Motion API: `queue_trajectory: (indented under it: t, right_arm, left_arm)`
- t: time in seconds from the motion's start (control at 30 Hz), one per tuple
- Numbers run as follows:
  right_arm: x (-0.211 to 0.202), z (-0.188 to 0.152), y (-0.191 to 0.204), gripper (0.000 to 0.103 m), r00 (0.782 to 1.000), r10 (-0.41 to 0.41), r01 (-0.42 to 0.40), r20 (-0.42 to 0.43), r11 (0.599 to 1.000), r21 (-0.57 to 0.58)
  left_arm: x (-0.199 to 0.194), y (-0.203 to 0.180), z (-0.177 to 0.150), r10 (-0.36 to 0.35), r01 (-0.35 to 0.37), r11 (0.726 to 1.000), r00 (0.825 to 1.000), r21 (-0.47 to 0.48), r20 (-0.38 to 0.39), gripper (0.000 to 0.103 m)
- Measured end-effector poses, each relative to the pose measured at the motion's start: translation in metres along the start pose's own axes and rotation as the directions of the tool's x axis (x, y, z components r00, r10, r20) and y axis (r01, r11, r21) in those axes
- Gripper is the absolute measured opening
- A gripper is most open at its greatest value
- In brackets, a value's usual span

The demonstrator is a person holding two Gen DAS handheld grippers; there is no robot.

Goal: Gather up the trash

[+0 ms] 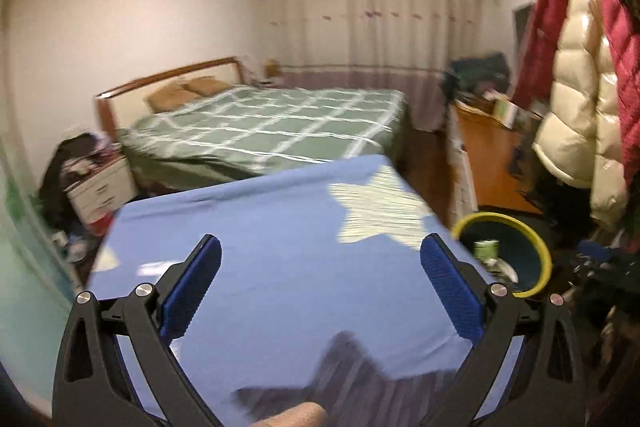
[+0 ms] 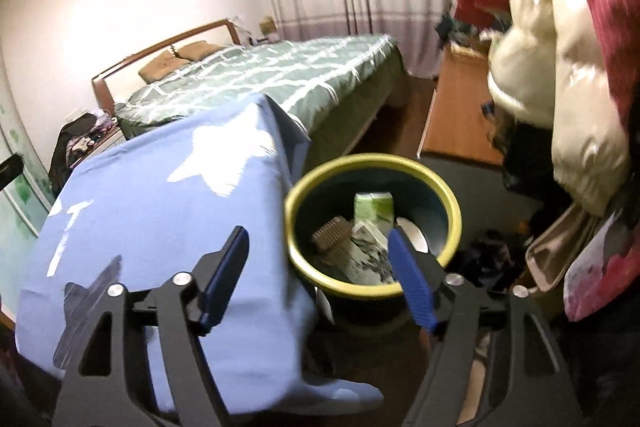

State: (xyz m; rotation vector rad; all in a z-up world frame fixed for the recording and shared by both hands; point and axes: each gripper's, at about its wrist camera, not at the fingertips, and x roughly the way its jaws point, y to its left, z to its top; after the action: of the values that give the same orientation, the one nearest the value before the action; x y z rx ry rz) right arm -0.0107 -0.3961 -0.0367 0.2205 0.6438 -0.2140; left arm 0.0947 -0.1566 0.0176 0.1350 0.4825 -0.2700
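L gripper (image 1: pixel 320 259): we see both blue pads spread wide, nothing btwn them; it hangs over the middle of the blue star cloth (image 1: pixel 272 227).
Blue star cloth: covers a raised surface; pale star near its far R corner, dark star at the near edge.
Bed (image 1: pixel 272 123): green plaid cover, beyond the cloth's far edge, two brown pillows at the headboard.
Bin (image 2: pixel 320 187): yellow rim, dark inside, on the floor just off the cloth's R edge; in the L wrist view we catch only part of it (image 1: pixel 536 239).
Trash in bin: green-white carton (image 2: pixel 372 205) upright near the far wall, brown ridged piece (image 2: pixel 330 233) to its L, crumpled wrapper (image 2: pixel 366 255) by the near wall.
R gripper (image 2: pixel 318 243): we see jaws wide apart, empty; L finger over the cloth's R edge, R finger over the bin rim.
Coats (image 2: pixel 552 47): cream and red, hanging far R.
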Motion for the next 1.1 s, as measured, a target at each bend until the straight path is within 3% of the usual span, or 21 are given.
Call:
queue_trajectory:
  t: [0.23, 0.4, 0.63, 1.1]
  right_arm:
    - [-0.030, 0.004, 0.041, 0.075, 0.998, 0.016, -0.011, 0.056, 0.997, -0.081]
    - [-0.043, -0.001, 0.054, 0.077, 0.996, 0.051, -0.043, 0.075, 0.994, -0.103]
    - [-0.065, -0.012, 0.065, 0.081, 0.992, 0.055, -0.043, 0.111, 0.993, -0.112]
    - [-0.065, -0.010, 0.063, 0.082, 0.991, 0.055, -0.044, 0.120, 0.994, -0.098]
  left_arm:
    - [-0.067, 0.080, -0.029, 0.122, -0.116, 0.983, 0.992, -0.140, 0.035, 0.098]
    - [-0.102, 0.110, -0.053, 0.157, -0.145, 0.968, 0.987, -0.205, 0.042, 0.098]
    - [-0.122, 0.118, -0.076, 0.194, -0.184, 0.957, 0.981, -0.224, 0.021, 0.098]
    - [-0.121, 0.110, -0.070, 0.220, -0.209, 0.953, 0.975, -0.221, 0.022, 0.098]
